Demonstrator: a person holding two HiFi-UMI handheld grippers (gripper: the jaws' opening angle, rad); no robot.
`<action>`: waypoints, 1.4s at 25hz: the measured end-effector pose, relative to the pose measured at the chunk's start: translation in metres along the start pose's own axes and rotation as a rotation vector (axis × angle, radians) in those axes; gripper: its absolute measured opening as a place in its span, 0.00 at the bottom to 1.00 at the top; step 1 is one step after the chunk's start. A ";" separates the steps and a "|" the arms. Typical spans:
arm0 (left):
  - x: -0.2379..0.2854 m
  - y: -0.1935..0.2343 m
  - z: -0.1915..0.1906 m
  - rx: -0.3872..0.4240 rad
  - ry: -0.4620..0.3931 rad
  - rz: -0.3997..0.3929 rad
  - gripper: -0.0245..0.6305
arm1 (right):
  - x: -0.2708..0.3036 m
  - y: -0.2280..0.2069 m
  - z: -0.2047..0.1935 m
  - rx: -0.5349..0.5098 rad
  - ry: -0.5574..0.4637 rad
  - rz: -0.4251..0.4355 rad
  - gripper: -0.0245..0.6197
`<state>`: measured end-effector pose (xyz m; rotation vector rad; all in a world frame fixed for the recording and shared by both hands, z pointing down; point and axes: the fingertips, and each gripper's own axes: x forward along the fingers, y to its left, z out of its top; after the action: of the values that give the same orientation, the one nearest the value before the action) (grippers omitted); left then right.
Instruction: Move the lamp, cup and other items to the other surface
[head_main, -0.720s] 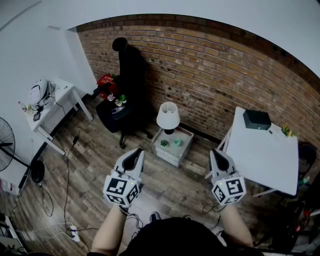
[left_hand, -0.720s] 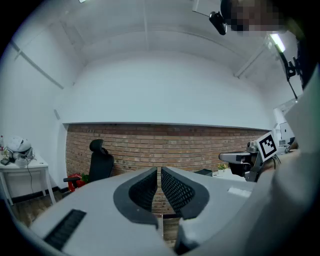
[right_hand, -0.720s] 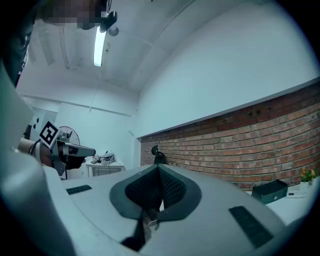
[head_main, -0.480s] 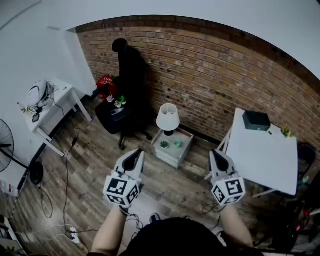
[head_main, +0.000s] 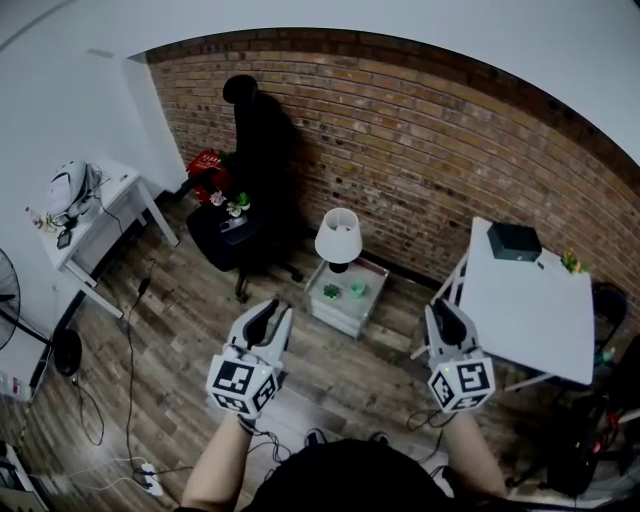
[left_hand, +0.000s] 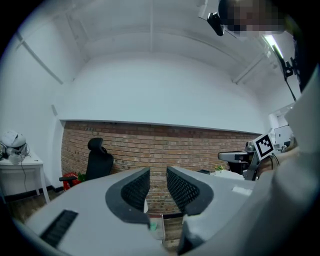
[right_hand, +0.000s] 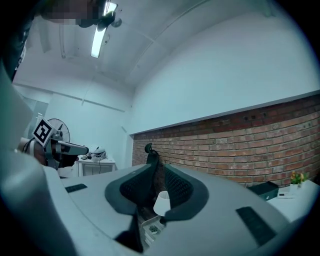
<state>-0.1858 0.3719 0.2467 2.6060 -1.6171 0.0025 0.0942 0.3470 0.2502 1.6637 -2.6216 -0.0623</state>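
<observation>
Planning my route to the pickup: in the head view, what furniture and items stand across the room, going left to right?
Left to right: white desk → black office chair → lamp → white table.

Left gripper; right gripper; jaws ajar

A white-shaded lamp on a dark base stands upright at the back of the low side table. In front of it on that table's top sit 2 small items: a green cup and, left of it, a tiny potted plant.
</observation>
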 end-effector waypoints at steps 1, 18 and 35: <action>-0.003 0.006 -0.002 0.005 0.002 -0.008 0.22 | 0.002 0.006 -0.001 -0.009 0.002 -0.002 0.19; 0.011 0.083 -0.042 -0.035 0.086 -0.116 0.40 | 0.067 0.037 -0.011 -0.123 0.086 0.034 0.41; 0.182 0.089 -0.062 0.013 0.225 -0.053 0.40 | 0.224 -0.091 -0.063 -0.036 0.083 0.183 0.41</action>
<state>-0.1824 0.1734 0.3219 2.5486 -1.4760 0.2927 0.0840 0.1045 0.3107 1.3770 -2.6794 -0.0339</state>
